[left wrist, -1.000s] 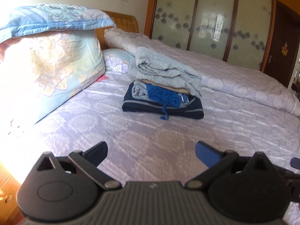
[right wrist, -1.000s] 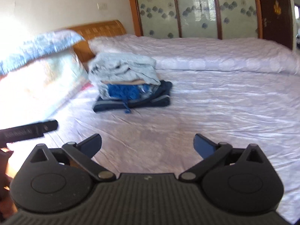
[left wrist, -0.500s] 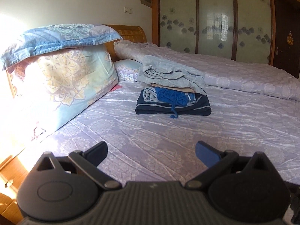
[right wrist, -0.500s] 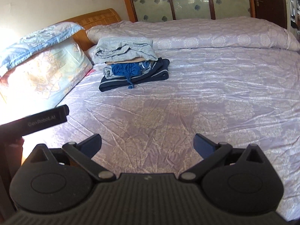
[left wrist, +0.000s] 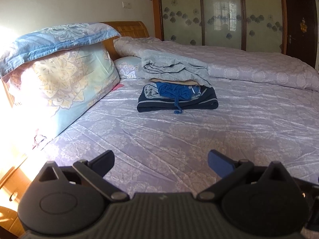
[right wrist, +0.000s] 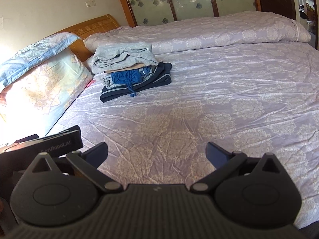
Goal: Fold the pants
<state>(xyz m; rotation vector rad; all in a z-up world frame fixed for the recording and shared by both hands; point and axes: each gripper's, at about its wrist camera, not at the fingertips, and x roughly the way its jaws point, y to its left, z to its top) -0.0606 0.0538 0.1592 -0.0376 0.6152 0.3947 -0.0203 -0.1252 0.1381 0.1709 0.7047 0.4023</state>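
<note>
A stack of folded clothes [left wrist: 177, 91] lies on the lilac bedspread [left wrist: 179, 139] near the pillows: a grey garment [left wrist: 173, 67] on top, blue shorts with a dangling drawstring [left wrist: 175, 93] under it, dark navy pants [left wrist: 177, 103] at the bottom. The stack also shows in the right wrist view [right wrist: 131, 73]. My left gripper [left wrist: 160, 162] is open and empty, well short of the stack. My right gripper [right wrist: 156, 152] is open and empty above the near part of the bed. The left gripper's body [right wrist: 49, 143] shows at the right view's left edge.
Two floral pillows [left wrist: 59, 75] are piled at the left by the wooden headboard [left wrist: 127, 28]. A rolled lilac duvet [left wrist: 249, 63] lies along the far side. Wardrobe doors [left wrist: 219, 14] stand behind. A wooden nightstand [left wrist: 10, 189] is at the lower left.
Both grippers have pulled back and risen from the stack, which looks smaller and farther off. Both stay open and empty. The clothes have not moved.
</note>
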